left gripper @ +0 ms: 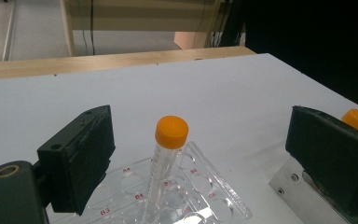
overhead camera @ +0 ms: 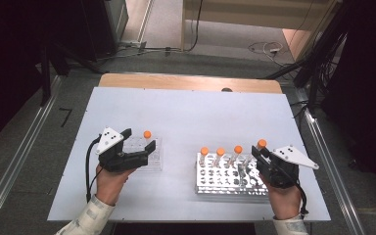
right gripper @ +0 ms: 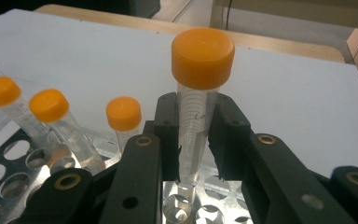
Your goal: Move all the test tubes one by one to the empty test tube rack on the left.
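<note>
One orange-capped tube (left gripper: pixel 168 149) seated in clear rack (overhead camera: pixel 149 156), desk left. Three tubes (overhead camera: pixel 220 155) remain in metal rack (overhead camera: pixel 230 183), desk right. Right gripper (right gripper: pixel 196 135) clamped on fourth tube (right gripper: pixel 198 93), over metal rack's right end. Left gripper (left gripper: pixel 200 158) wide open, empty, straddling clear rack. Transfer judged early.

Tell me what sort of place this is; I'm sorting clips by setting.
Probably a lab-style recording bench: a white table carries a metal tube rack and a clear rack with orange-capped tubes, while loose cables lie on the floor behind.
</note>
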